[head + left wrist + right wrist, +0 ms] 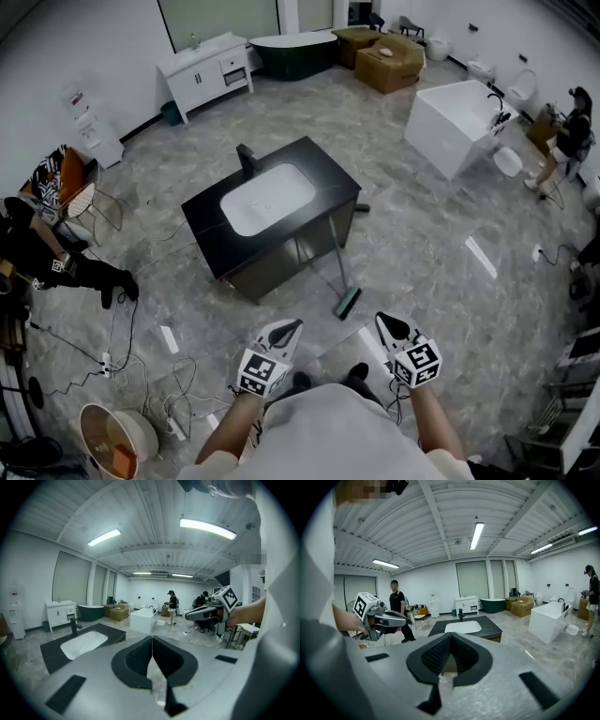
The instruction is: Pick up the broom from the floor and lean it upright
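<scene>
So we're standing in a big showroom with a grey marble floor running everywhere. Biggest thing in the middle is the black vanity with a white basin sunk into its top and a dark tap at the back edge. Off to the right there's a white freestanding tub, and along the far wall a dark tub, a white cabinet and a couple of cardboard boxes. One person sits at the left edge, another stands far right.

The broom is right in front of us. Its green head sits on the floor and the thin handle runs up against the vanity's right side, close to the counter corner, so it's propped up rather than lying flat.

Our two tongs are down at the bottom of the head view, just above our shoes, well apart from the broom. The left gripper has its jaws pressed together with nothing between them, and the right gripper is the same, closed tight and empty.
</scene>
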Tool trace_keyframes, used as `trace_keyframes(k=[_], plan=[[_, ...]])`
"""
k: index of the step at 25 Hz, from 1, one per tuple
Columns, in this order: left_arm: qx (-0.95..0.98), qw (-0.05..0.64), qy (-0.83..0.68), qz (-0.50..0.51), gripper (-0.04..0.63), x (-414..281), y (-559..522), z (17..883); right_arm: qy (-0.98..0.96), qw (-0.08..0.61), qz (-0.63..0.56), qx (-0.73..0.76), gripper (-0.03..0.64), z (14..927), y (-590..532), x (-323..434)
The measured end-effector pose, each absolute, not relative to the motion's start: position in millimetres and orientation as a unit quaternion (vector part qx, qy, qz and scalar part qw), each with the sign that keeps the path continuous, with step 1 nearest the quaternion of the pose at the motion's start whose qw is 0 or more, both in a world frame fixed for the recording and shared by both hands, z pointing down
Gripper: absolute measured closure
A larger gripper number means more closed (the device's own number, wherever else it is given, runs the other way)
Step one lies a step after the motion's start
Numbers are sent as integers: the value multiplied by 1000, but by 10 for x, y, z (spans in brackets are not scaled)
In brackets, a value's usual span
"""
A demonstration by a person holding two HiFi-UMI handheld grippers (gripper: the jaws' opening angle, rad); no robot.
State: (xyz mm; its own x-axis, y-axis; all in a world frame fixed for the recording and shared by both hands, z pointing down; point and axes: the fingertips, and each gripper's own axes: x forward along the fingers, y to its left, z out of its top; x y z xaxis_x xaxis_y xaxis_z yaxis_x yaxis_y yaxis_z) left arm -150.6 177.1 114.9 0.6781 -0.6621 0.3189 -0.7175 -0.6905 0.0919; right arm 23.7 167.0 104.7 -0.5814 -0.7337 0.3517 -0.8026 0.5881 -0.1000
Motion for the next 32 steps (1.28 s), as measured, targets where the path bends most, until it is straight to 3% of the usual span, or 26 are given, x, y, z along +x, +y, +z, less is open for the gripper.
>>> trace_keyframes(k=[32], plan=[[917, 124, -362, 110, 586, -1339, 1670, 1147, -860, 146, 139, 469, 618, 888, 1937, 656]])
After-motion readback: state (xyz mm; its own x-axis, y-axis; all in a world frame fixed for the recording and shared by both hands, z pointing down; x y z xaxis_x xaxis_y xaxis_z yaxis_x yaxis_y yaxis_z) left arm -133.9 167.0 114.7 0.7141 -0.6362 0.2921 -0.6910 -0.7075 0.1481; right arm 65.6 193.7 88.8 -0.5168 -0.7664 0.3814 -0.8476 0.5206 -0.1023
